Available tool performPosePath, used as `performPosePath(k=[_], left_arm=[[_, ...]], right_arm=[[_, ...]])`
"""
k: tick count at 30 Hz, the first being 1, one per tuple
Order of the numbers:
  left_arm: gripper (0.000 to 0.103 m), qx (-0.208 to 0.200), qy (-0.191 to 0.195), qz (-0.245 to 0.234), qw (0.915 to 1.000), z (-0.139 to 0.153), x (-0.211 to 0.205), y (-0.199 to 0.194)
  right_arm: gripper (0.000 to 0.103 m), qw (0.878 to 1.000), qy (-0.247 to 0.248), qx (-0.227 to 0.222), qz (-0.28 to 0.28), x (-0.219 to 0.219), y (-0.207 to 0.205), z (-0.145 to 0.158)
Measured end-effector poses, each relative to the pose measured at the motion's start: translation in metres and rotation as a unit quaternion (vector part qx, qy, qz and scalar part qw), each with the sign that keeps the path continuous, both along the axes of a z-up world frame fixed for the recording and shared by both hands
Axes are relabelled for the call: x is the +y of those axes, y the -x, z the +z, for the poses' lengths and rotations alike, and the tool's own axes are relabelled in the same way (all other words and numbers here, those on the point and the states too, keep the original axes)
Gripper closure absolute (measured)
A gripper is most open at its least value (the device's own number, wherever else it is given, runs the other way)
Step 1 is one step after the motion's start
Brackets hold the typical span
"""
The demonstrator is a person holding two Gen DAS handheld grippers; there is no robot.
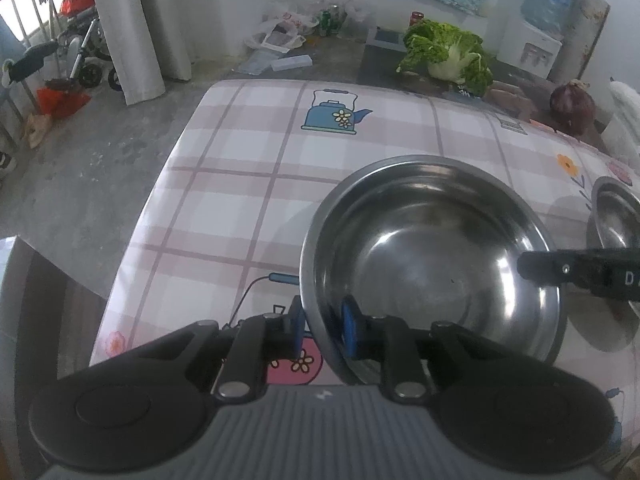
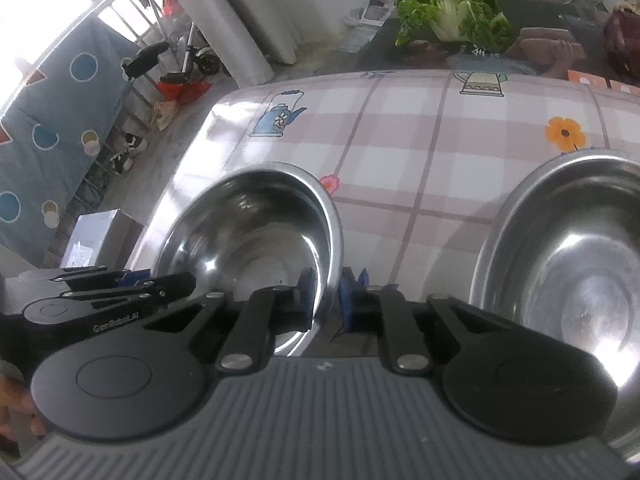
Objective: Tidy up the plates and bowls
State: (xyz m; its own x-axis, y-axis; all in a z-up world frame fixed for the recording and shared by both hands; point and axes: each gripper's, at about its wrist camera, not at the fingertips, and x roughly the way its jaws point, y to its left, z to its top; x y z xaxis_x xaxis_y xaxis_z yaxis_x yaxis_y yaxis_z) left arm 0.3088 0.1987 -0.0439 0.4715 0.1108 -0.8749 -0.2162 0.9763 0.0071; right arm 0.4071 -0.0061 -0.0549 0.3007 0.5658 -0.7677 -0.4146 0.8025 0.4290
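Bowl (image 1: 432, 256), steel, on my checked table (image 1: 240, 208): my left gripper (image 1: 322, 330) pinches its near rim, my right gripper (image 2: 326, 298) its opposite rim. Second bowl (image 2: 568, 276) sits just right of it.

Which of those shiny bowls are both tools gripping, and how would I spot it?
Start at the pink checked tablecloth with its blue kettle print. Nearer than that print sits a steel bowl, gripped on opposite rims by the left gripper and the right gripper. The second steel bowl, on its right, is untouched.
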Motion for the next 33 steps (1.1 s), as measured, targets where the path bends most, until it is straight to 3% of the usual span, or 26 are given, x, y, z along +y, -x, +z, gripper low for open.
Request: performPosePath(k=[8,33], left_arm=[[0.081,0.002,-0.016,0.005,0.9999,0.002,-0.003,-0.001],[0.082,-0.033,-0.011,0.009,0.9994,0.036,-0.007,0.016]], right_arm=[[0.092,1.000,0.009,-0.006,-0.002,0.008,0.004,-0.001],[0.091,0.999,-0.003,-0.038,-0.004,-0.002,0.019,0.037]])
